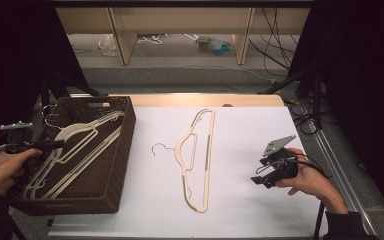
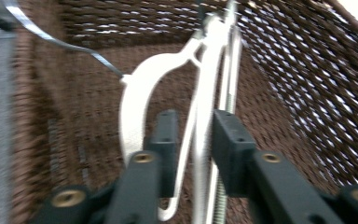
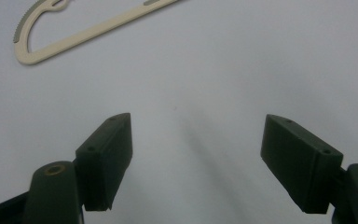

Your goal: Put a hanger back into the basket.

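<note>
Left hand-held gripper (image 2: pixel 193 140) pinching cream hanger (image 2: pixel 200 93) inside brown basket (image 2: pixel 307 84), right hand-held gripper (image 3: pixel 196 158) wide open, empty

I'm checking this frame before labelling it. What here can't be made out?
- Left gripper: jaws straddle a hanger in the basket; motion blur in the left gripper view hides whether they pinch it.
- Hanger count in the basket: they overlap in the high view.
- Hanger on the table: cut off by the right gripper view's top edge.
</note>
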Available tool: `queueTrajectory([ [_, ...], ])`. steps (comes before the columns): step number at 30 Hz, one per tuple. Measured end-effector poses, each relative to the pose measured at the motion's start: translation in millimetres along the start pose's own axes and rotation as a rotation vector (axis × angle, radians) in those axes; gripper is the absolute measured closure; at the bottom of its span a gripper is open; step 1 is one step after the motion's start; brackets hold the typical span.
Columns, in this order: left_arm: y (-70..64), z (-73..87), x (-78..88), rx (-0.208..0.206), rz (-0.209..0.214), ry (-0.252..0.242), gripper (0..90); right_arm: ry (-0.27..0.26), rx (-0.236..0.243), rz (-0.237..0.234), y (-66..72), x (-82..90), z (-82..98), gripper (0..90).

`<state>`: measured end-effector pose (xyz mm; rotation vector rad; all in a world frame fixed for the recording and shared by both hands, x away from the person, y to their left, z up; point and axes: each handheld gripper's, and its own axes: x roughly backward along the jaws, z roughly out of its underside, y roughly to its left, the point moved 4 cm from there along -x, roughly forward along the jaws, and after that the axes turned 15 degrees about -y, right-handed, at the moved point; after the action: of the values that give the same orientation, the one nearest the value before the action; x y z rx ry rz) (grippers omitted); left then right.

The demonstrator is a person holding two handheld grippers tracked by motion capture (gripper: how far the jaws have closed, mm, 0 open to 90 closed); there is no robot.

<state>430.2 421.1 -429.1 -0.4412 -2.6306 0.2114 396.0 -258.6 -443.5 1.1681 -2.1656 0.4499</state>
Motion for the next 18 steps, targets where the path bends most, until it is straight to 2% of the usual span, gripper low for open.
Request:
queueTrajectory([
  [1,0.0,0.0,0.0,0.000,0.000,0.000,64.9,0.000,0.000,0.000,0.0,0.0,0.0,25.7],
  [2,-1.2,-2.5,3.9,0.002,-0.023,-0.015,60.1,0.009,-0.001,-0.007,0.6,0.2,0.3,25.7],
  [3,-7.1,-7.5,9.4,0.004,-0.042,-0.062,57.6,0.009,-0.002,-0.006,0.6,0.1,0.3,25.6],
  [4,-13.4,-10.6,12.7,0.005,-0.031,-0.086,56.1,0.009,-0.001,-0.006,0.5,-0.1,0.4,25.6],
  [5,-13.4,-10.6,12.7,0.005,-0.031,-0.086,53.4,0.003,-0.003,-0.002,0.6,-0.8,0.5,25.7],
  [6,-22.8,-15.0,17.2,0.001,-0.026,-0.117,53.4,0.003,-0.003,-0.002,0.6,-0.8,0.5,25.7],
  [7,-31.3,-18.6,20.9,0.002,-0.012,-0.140,44.9,0.005,-0.004,0.000,0.6,-0.8,0.4,25.7],
  [8,-40.9,-22.5,24.5,0.008,0.003,-0.173,44.9,0.005,-0.004,0.000,0.6,-0.8,0.4,25.7],
  [9,-60.6,-28.4,31.0,0.008,0.032,-0.217,38.5,0.007,-0.002,0.002,0.6,-1.1,-0.2,25.6],
  [10,-60.6,-28.4,31.0,0.008,0.032,-0.217,36.6,0.007,-0.002,0.002,0.6,-1.1,-0.2,25.6],
  [11,-73.4,-31.1,34.2,0.002,0.057,-0.243,35.6,0.006,-0.007,0.006,1.0,-2.4,-0.8,25.6],
  [12,-86.6,-32.8,37.3,-0.012,0.083,-0.260,35.6,0.006,-0.007,0.006,1.0,-2.4,-0.8,25.6],
  [13,-112.4,-33.3,41.8,-0.035,0.140,-0.281,33.1,0.007,-0.009,0.006,2.7,-4.3,-1.2,25.6],
  [14,-112.4,-33.3,41.8,-0.035,0.140,-0.281,32.7,0.005,-0.007,0.007,2.9,-5.0,-1.5,25.7],
  [17,-152.7,-27.3,44.9,-0.053,0.222,-0.296,30.8,-0.012,-0.019,0.039,4.8,-8.0,-3.9,25.3],
  [18,-161.5,-25.1,44.9,-0.059,0.243,-0.294,30.8,-0.012,-0.019,0.039,4.8,-8.0,-3.9,25.3],
])
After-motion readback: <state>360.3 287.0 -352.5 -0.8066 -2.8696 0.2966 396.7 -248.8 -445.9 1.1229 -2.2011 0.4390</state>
